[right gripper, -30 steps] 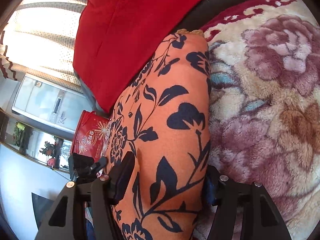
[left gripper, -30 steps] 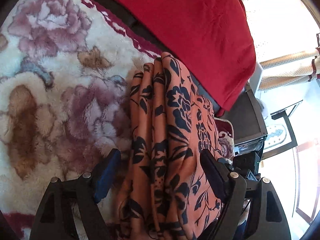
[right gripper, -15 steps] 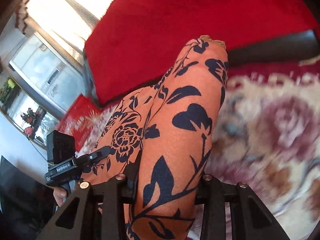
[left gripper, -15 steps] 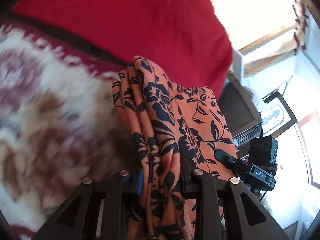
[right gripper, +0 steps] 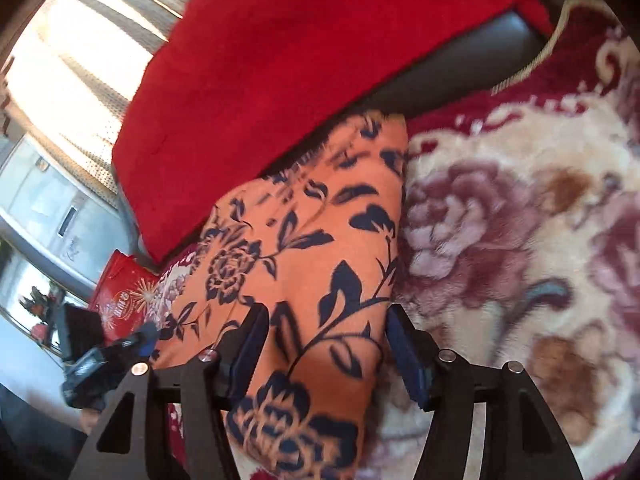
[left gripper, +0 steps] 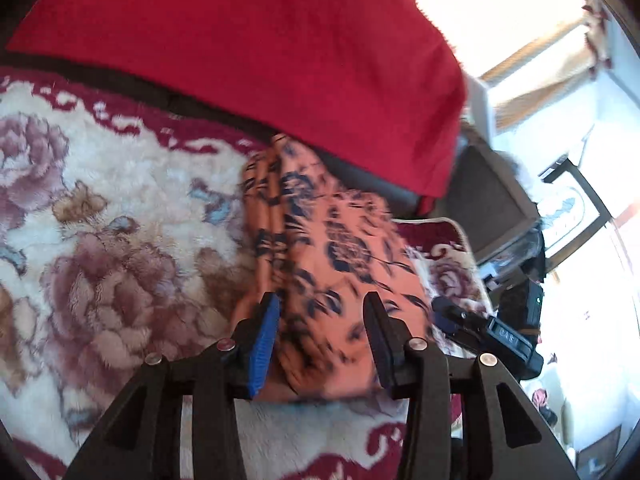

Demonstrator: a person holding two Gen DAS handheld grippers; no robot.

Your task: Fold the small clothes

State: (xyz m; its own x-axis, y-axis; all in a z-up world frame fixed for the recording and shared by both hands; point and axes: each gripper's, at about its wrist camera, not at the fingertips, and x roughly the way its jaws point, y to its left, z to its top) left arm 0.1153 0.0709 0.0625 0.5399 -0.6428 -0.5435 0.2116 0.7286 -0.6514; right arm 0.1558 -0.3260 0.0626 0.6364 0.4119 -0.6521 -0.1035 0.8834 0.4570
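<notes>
An orange garment with a dark blue flower print [left gripper: 340, 240] lies folded in a long bundle on the floral plush blanket [left gripper: 120, 240], its far end against a red cloth. My left gripper [left gripper: 322, 320] hovers over its near end. The jaws are opening, and the blue pad [left gripper: 264, 340] stands off the fabric. In the right wrist view the same garment [right gripper: 320, 220] runs between the fingers of my right gripper [right gripper: 326, 332]. Those jaws are opening too, with the cloth between them but not pinched. Each view catches the other gripper at its edge.
A big red cloth [left gripper: 260, 60] drapes over a dark sofa back behind the blanket [right gripper: 520, 240]. A red printed box [right gripper: 124, 304] and a bright window with curtains sit to the left in the right wrist view. Dark furniture stands to the right in the left wrist view.
One second ago both grippers stood wide around the garment; half a second ago both pinched it and rose. Now both jaws have spread again and the garment rests on the blanket.
</notes>
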